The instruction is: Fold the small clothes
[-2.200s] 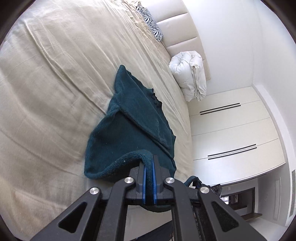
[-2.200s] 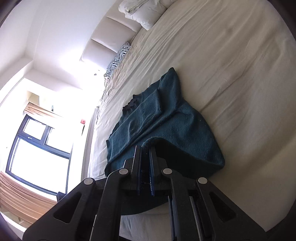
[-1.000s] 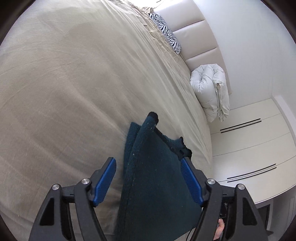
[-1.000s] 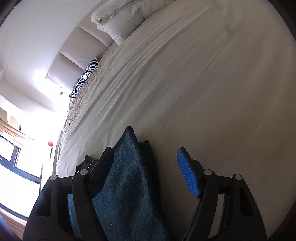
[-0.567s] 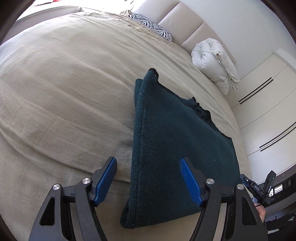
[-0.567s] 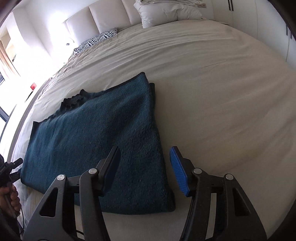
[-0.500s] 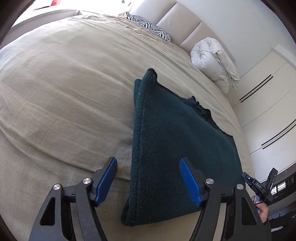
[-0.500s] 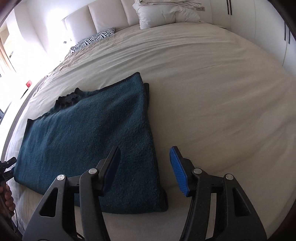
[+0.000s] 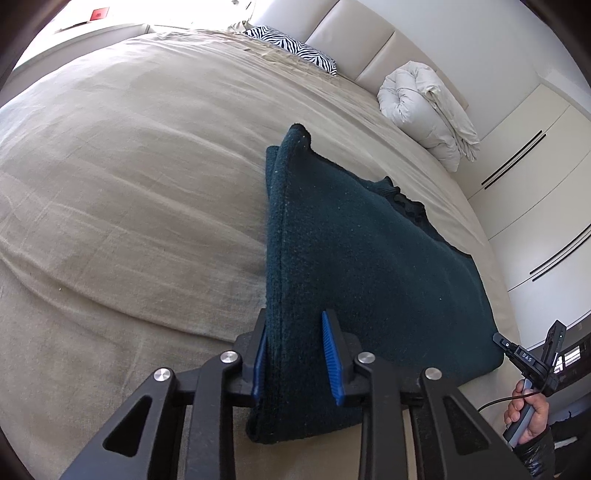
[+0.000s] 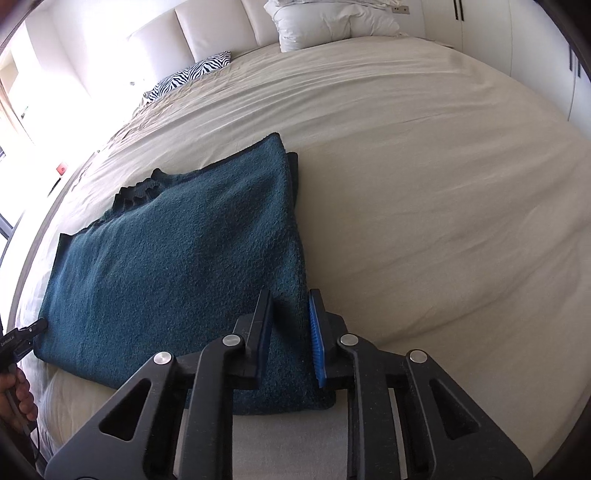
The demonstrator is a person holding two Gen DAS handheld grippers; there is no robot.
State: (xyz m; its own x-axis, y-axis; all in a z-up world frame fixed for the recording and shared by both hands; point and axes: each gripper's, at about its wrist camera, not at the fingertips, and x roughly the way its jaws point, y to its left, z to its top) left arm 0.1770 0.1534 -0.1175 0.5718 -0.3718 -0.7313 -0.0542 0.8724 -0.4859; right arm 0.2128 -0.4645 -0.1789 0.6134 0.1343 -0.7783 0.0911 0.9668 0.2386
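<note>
A dark teal knitted garment (image 9: 369, 266) lies folded flat on the beige bed (image 9: 129, 192), near its front edge. My left gripper (image 9: 295, 354) straddles the garment's left folded edge by the near corner. Its jaws are closing, and both blue pads touch the cloth between them. In the right wrist view the same garment (image 10: 177, 258) spreads to the left. My right gripper (image 10: 291, 328) sits over the right edge near the front corner, its jaws closing with the pads pressed on the folded edge. A hand (image 9: 528, 417) holding the other gripper shows at the garment's far corner.
A zebra-print pillow (image 9: 291, 48) and a rolled white duvet (image 9: 424, 107) lie by the padded headboard (image 10: 218, 26). White wardrobe doors (image 9: 535, 177) stand beside the bed. Bare bedsheet (image 10: 443, 184) stretches beyond the garment.
Both grippers let go of the folded cloth, opened wide, and rolled level over the garment's two near corners. Their jaws have since narrowed onto the garment's side edges.
</note>
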